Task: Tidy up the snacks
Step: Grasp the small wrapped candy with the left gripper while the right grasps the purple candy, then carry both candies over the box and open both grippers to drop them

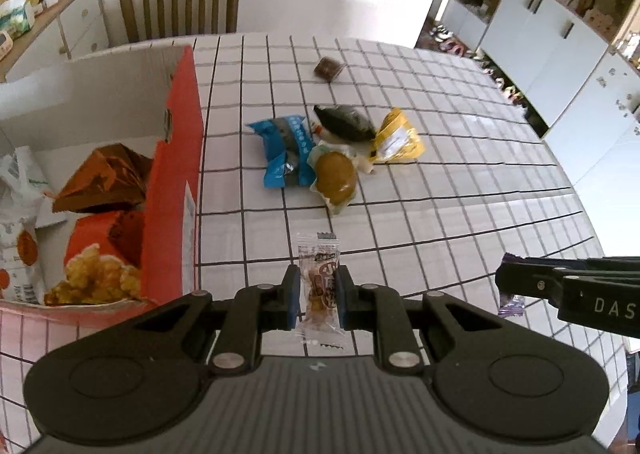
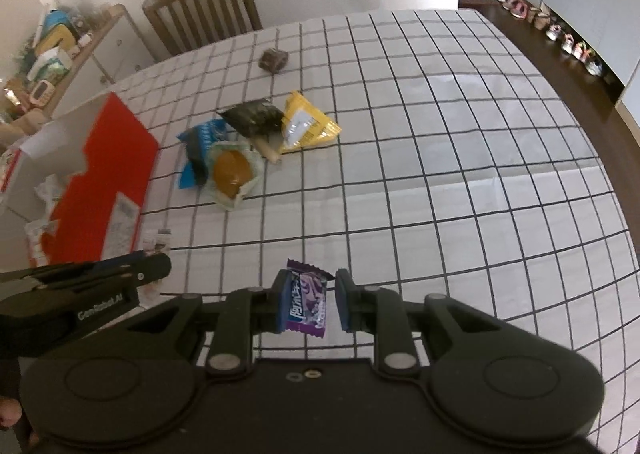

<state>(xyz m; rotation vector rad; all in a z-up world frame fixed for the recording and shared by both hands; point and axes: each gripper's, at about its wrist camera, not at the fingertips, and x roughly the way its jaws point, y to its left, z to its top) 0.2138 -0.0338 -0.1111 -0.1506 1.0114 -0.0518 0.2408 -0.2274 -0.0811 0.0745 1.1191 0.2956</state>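
Above a table draped in a white cloth (image 2: 440,158) with a black grid, the left gripper (image 1: 318,294) clenches a small clear-wrapped candy (image 1: 319,286) with crimped ends between its blue pads, while the right gripper (image 2: 308,304) grasps a glossy purple candy wrapper (image 2: 306,302). Left of the left gripper stands an open red cardboard box (image 1: 176,182) holding crinkled snack bags. Ahead of both lies a loose heap: a blue packet (image 1: 286,150), a round golden pastry in clear film (image 1: 334,174), a dark pouch (image 1: 346,122) and a yellow sachet (image 1: 396,138).
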